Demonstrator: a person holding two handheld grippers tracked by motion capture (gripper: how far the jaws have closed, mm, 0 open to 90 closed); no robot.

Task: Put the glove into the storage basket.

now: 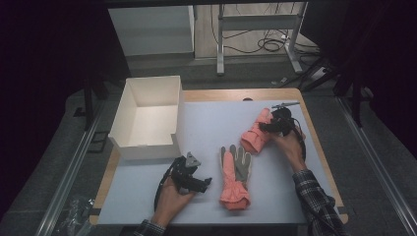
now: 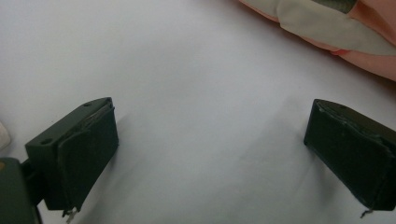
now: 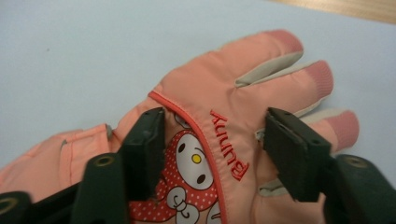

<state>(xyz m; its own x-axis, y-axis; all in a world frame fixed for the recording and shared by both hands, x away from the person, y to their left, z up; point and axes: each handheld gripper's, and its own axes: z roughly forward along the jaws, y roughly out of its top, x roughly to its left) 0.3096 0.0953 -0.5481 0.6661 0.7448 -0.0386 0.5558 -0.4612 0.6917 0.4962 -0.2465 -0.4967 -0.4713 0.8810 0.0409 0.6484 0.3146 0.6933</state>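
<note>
Two pink gloves lie on the white mat (image 1: 206, 123). One glove (image 1: 235, 177) lies palm up in the middle, grey palm showing, cuff toward the front edge. The other glove (image 1: 253, 135) lies back up at the right, with a cartoon bunny and red lettering (image 3: 261, 60). My right gripper (image 1: 264, 127) (image 3: 217, 126) stands open right over this glove, one jaw on each side of the print. My left gripper (image 1: 202, 183) (image 2: 215, 116) rests open on bare mat left of the palm-up glove (image 2: 327, 23), with nothing between its jaws.
An open white box (image 1: 179, 108) stands at the back left of the table, its front wall cut low. The wooden table edge (image 1: 314, 142) runs close to the right of the right hand. Metal frame legs and cables lie on the floor beyond.
</note>
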